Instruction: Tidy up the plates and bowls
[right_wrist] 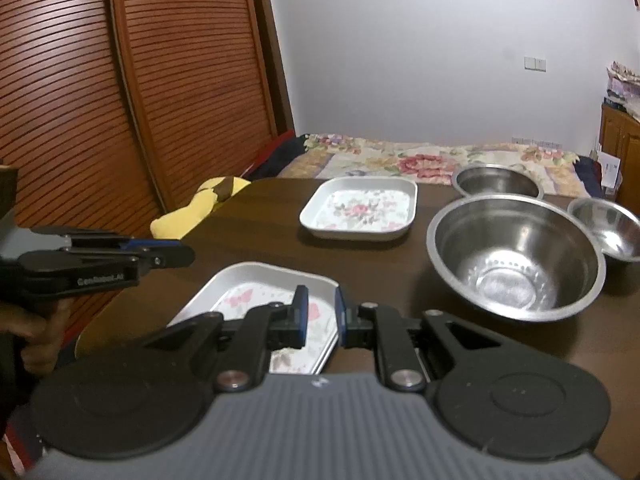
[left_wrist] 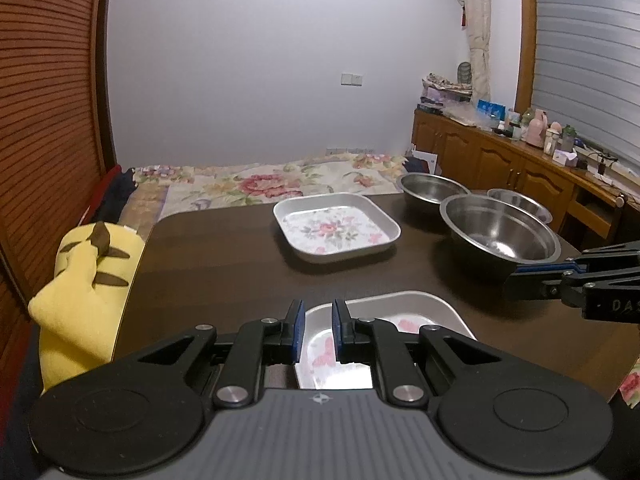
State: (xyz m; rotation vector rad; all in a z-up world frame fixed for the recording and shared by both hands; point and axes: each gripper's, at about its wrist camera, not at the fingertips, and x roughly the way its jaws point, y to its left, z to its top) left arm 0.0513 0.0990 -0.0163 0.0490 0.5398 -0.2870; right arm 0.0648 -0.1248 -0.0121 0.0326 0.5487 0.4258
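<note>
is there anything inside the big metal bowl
No, the big metal bowl on the table is empty; its bare shiny bottom shows.

1. We see the right gripper (right_wrist: pixel 322 316) nearly closed with nothing between its blue pads, above a near floral square plate (right_wrist: pixel 256 300).
2. A second floral square plate (right_wrist: pixel 360 210) sits farther back on the dark wooden table (right_wrist: pixel 248 236).
3. Three steel bowls: large bowl (right_wrist: pixel 516 256), back bowl (right_wrist: pixel 498 182), small bowl (right_wrist: pixel 608 232) (at right).
4. The left gripper (right_wrist: pixel 176 254) is at left, held by a hand (right_wrist: pixel 40 336).

floral plates (left_wrist: pixel 334 228), steel bowls (left_wrist: pixel 500 232) (dark table (left_wrist: pixel 216 264))
</note>
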